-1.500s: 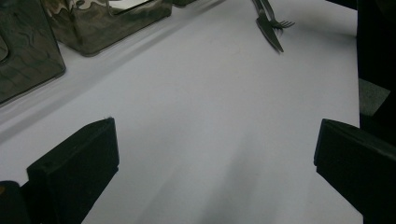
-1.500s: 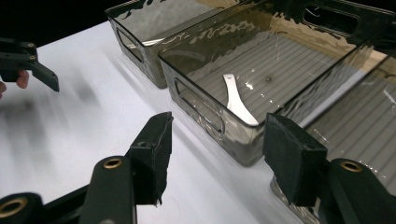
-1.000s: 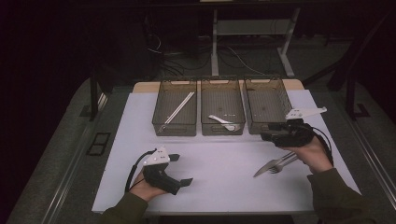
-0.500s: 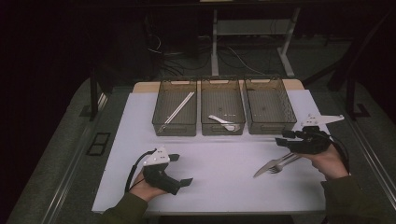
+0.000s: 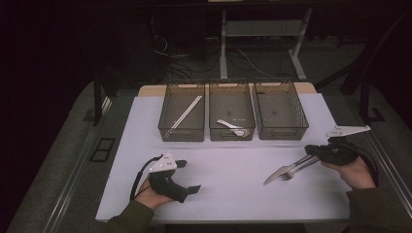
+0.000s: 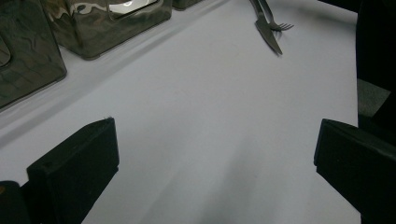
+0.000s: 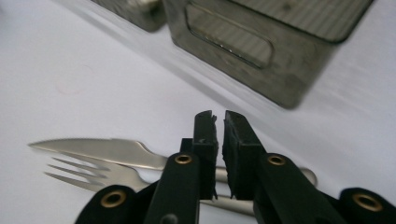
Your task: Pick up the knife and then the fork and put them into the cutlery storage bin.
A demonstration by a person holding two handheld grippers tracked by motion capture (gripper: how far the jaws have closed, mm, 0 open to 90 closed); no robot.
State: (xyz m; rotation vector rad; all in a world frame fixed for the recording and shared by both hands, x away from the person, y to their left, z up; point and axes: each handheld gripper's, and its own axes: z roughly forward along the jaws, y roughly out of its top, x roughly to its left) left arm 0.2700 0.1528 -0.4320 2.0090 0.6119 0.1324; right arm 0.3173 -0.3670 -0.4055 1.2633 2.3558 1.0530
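Steel cutlery is the business of the moment: a knife (image 5: 278, 174) and a fork (image 5: 291, 173) lie side by side, touching, on the white table cover (image 5: 233, 165), near its right edge and in front of three grey mesh bins. The right gripper (image 5: 311, 151) sits at their handle ends, and its jaws have just been closing. In the right gripper view the black pads (image 7: 205, 140) stand almost together, a thin slit between them, directly above the two handles. Whether a handle is pinched lower down cannot be told, since the gripper body hides that spot. A second ago this hand hovered higher, beside the right bin, with its jaws wider; it now stands lower, at the cutlery. By appearances this is the start of a pick-up, one piece likely bound for a bin.

The right bin (image 5: 281, 109) is bare inside, the middle bin (image 5: 231, 111) holds a pale spoon (image 5: 232, 127), and the left bin (image 5: 182, 112) holds pale chopsticks (image 5: 186, 111). The left gripper (image 5: 187, 175) rests on the cover near the front left, well apart from the cutlery, in the same place as a second ago; its jaws stand wide with only cover between them. Sorting has begun, though knife and fork are not yet binned
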